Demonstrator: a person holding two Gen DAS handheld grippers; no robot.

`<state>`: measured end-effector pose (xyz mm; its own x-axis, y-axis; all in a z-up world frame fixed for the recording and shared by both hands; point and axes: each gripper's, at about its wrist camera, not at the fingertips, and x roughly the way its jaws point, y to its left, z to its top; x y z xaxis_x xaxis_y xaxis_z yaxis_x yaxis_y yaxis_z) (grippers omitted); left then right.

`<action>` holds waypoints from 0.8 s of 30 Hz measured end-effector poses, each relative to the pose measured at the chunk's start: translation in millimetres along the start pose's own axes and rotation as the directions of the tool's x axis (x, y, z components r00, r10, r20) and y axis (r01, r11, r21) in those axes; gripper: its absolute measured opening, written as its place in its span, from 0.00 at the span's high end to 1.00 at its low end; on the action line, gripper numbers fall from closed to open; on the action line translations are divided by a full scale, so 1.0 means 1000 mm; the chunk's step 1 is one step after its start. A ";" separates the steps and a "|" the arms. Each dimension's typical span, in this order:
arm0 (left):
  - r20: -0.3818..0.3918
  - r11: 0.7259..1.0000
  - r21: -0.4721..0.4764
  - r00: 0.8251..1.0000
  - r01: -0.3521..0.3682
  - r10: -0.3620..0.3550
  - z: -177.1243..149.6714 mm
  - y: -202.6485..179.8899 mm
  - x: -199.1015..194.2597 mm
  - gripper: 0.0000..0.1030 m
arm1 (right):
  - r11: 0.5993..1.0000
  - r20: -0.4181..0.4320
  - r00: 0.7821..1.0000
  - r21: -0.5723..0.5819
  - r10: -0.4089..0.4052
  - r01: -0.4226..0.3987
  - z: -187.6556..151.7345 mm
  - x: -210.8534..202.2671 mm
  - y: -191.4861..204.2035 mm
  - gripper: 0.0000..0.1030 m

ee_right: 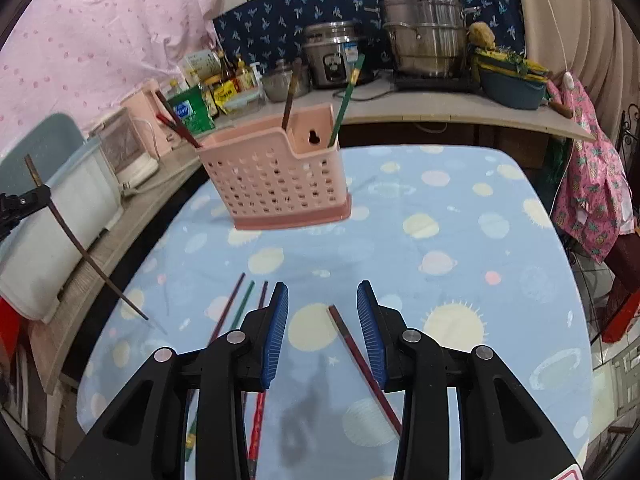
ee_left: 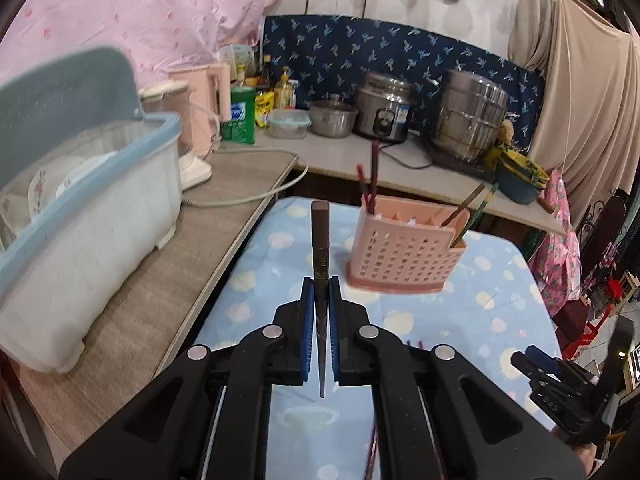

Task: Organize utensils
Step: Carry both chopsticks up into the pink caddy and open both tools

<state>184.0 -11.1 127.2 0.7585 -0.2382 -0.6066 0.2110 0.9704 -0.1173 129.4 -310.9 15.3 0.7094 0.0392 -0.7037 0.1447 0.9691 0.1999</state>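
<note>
Pink slotted caddy (ee_right: 276,178) on my blue-clothed bench (ee_right: 460,208), twelve o'clock of both tongs: four sticks counted inside, lower ends hidden. Left tongs (ee_left: 320,292) clamped on one brown chopstick (ee_left: 320,240). Right tongs (ee_right: 322,300) parted, empty, one red chopstick (ee_right: 352,344) lying between them. Three more (ee_right: 240,300) at ten o'clock, partly covered by that tool.
</note>
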 end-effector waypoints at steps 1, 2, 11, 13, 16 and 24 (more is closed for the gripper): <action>-0.013 1.000 -0.006 1.000 -0.006 0.006 -0.006 0.004 0.002 0.93 | 1.000 -0.022 1.000 -0.004 -0.003 0.003 -0.005 0.009 0.001 0.65; -0.021 1.000 -0.011 1.000 -0.010 0.009 -0.009 0.008 0.003 0.93 | 1.000 -0.045 0.999 -0.009 -0.009 0.009 -0.008 0.019 0.000 0.65; -0.070 0.998 -0.051 0.997 -0.026 0.022 -0.022 0.026 0.010 0.93 | 0.998 -0.151 0.988 -0.053 -0.035 0.027 -0.018 0.074 -0.004 0.70; -0.075 0.998 -0.057 0.997 -0.028 0.024 -0.023 0.029 0.012 0.93 | 0.997 -0.168 0.985 -0.063 -0.043 0.033 -0.018 0.082 -0.005 0.75; -0.077 0.998 -0.061 0.997 -0.033 0.028 -0.025 0.031 0.013 0.93 | 0.995 -0.190 0.980 -0.083 -0.061 0.046 -0.019 0.093 -0.005 0.83; -0.083 0.997 -0.070 0.996 -0.022 0.016 -0.023 0.034 0.013 0.93 | 0.987 -0.158 0.983 -0.143 -0.092 0.070 -0.014 0.084 0.006 0.93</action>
<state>186.8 19.7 96.7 0.7081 -0.2187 -0.6714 0.1509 0.9757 -0.1586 179.8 -298.7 -52.1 0.5753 -0.0125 -0.8178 0.0933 0.9944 0.0505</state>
